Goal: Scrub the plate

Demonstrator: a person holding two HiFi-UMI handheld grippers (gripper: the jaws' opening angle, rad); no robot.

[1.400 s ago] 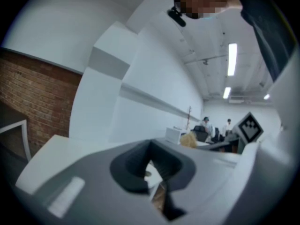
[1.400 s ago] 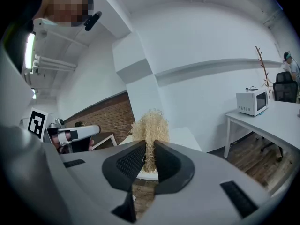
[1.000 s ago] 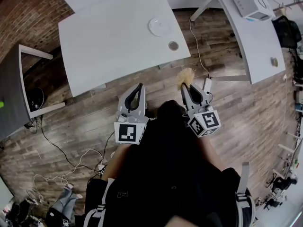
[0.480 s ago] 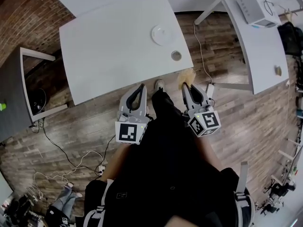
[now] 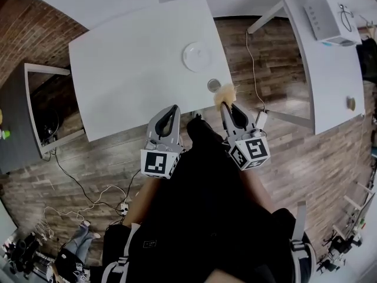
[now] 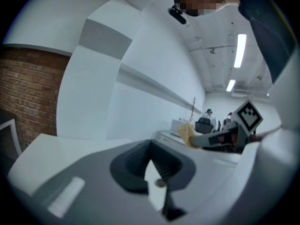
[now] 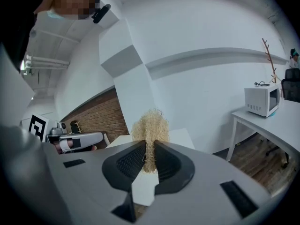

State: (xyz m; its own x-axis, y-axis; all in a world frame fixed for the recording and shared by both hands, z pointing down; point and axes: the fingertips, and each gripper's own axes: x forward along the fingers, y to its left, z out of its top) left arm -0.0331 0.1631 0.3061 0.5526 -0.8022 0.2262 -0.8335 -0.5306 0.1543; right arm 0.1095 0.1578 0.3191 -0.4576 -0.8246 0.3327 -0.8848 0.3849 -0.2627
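Note:
A white round plate (image 5: 197,56) lies on the white table (image 5: 135,63), toward its right side. A small round dish (image 5: 214,85) sits near the table's front right corner. My right gripper (image 5: 224,105) (image 7: 150,158) is shut on a straw-coloured fibre scrubber (image 5: 224,91) (image 7: 150,128), which hovers at the table's front edge beside the small dish. My left gripper (image 5: 174,108) (image 6: 150,156) is shut with nothing in it, just short of the front edge. Both grippers are well short of the plate.
A second white table (image 5: 321,58) with a white appliance (image 5: 323,19) stands at the right. A dark table (image 5: 17,122) stands at the left. Cables (image 5: 88,199) trail over the wooden floor. The person's dark clothing fills the lower middle of the head view.
The table and plate have come closer as the person stepped forward. Both grippers now reach the table's front edge, and the scrubber is beside the small dish.

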